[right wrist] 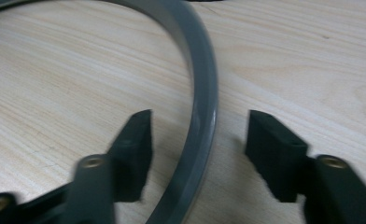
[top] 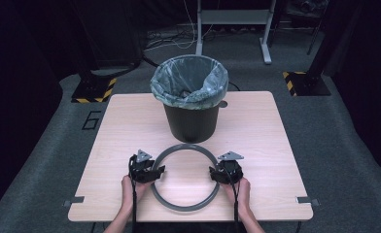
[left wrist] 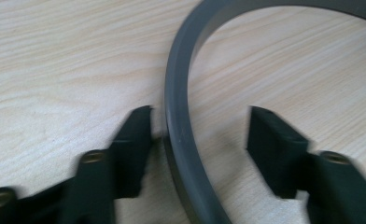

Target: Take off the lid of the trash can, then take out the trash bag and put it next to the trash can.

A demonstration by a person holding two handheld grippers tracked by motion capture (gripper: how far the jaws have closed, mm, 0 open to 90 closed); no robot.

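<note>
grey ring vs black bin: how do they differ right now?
The grey ring lies flat on the table; the black bin stands upright behind it. The ring is a low, open hoop; the bin is tall and lined with a clear bag. The ring sits between both grippers' open jaws; the bin stands untouched. Both are round.

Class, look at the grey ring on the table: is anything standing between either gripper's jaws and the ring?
Nothing visible. The grey ring lies flat between the open jaws of the left gripper and of the right gripper.
</note>
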